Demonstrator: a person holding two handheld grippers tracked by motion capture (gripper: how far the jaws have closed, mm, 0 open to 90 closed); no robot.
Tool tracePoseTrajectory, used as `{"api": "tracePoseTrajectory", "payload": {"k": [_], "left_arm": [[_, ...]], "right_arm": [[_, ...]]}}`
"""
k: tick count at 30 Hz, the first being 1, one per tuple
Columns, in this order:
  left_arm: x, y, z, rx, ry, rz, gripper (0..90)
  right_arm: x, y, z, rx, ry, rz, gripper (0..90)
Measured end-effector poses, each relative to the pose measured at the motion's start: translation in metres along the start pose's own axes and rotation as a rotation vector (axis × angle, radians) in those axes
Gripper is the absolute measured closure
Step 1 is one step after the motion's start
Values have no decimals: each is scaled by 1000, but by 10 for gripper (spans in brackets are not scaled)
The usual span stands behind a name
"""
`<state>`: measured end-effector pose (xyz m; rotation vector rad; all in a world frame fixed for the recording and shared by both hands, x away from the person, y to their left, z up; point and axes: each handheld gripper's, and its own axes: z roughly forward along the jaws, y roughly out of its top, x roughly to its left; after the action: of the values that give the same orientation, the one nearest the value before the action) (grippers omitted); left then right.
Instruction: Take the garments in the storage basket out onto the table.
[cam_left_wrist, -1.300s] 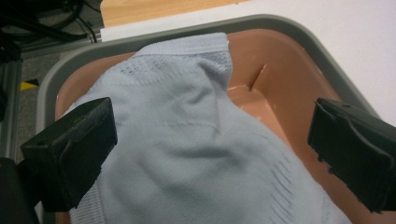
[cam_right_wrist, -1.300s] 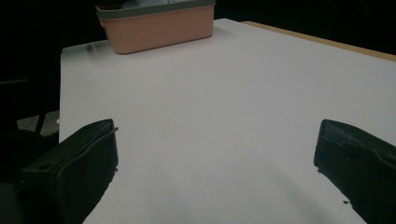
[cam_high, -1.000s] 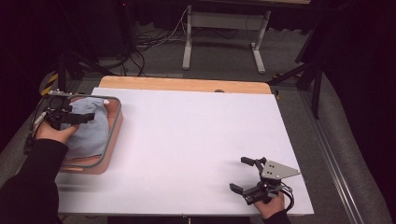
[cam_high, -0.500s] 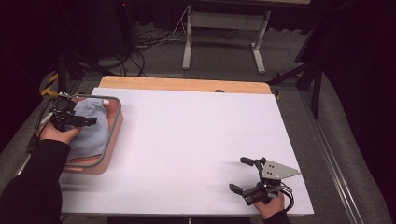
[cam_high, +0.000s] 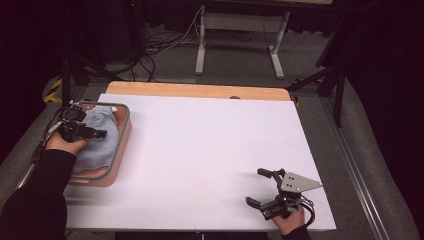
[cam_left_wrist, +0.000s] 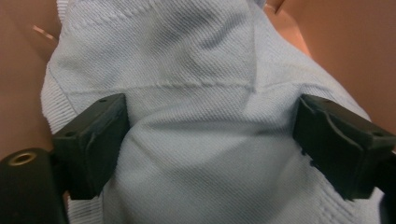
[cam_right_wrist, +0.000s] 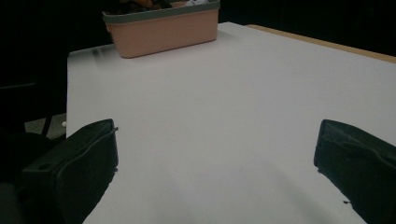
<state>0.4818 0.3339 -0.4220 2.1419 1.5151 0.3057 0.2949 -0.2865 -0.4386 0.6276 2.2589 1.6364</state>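
At the table's (cam_high: 200, 150) left edge, the left gripper (cam_high: 95, 133) hangs over the pink bin (cam_high: 122, 145), its jaws spread wide. From the left gripper view, the two pads (cam_left_wrist: 93, 140) straddle a raised fold of the pale blue cloth (cam_left_wrist: 205, 116) and press down into the knit, but they have not yet pinched it. The cloth lies bunched inside the bin, filling most of it, with the bin's pink wall (cam_left_wrist: 355, 56) showing beyond it.

The right gripper (cam_high: 267, 187) rests low near the table's near right corner, well apart from the bin. Its jaws are also spread, with nothing but bare white table between them in the right gripper view, where the bin (cam_right_wrist: 163, 25) stands far off.

The step in hand looks like the grasp: taking hold of the cloth to lift it out. The next move likely calls for closing the jaws on the fold between them, deep enough to catch a firm bunch of fabric, then lifting straight up to clear the rim.
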Motion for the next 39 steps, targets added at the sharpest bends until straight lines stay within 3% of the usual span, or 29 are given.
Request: {"api": "tracePoseTrajectory", "payload": {"k": [7, 10, 11, 15, 19, 24, 30, 39], "left_arm": [[-1, -1, 3, 43, 18, 23, 292], [-2, 0, 1, 34, 8, 20, 453], [-3, 0, -1, 32, 2, 20, 453], [-3, 0, -4, 23, -14, 30, 647], [-3, 0, -7, 15, -31, 35, 700], [-6, 0, -12, -6, -11, 50, 733], [-11, 0, -21, -67, 36, 90, 747], [-15, 0, -34, -146, 20, 92, 751]], "right_arm": [[0, 0, 0, 1, -1, -2, 1], [0, 0, 0, 2, 0, -1, 1], [0, 0, 0, 2, 0, -1, 1], [0, 0, 0, 1, 0, -1, 1], [0, 0, 0, 3, -1, -2, 2], [0, 0, 0, 4, -2, 0, 2], [-1, 0, 0, 7, -5, 1, 2], [-1, -1, 1, 7, -6, 5, 3]]}}
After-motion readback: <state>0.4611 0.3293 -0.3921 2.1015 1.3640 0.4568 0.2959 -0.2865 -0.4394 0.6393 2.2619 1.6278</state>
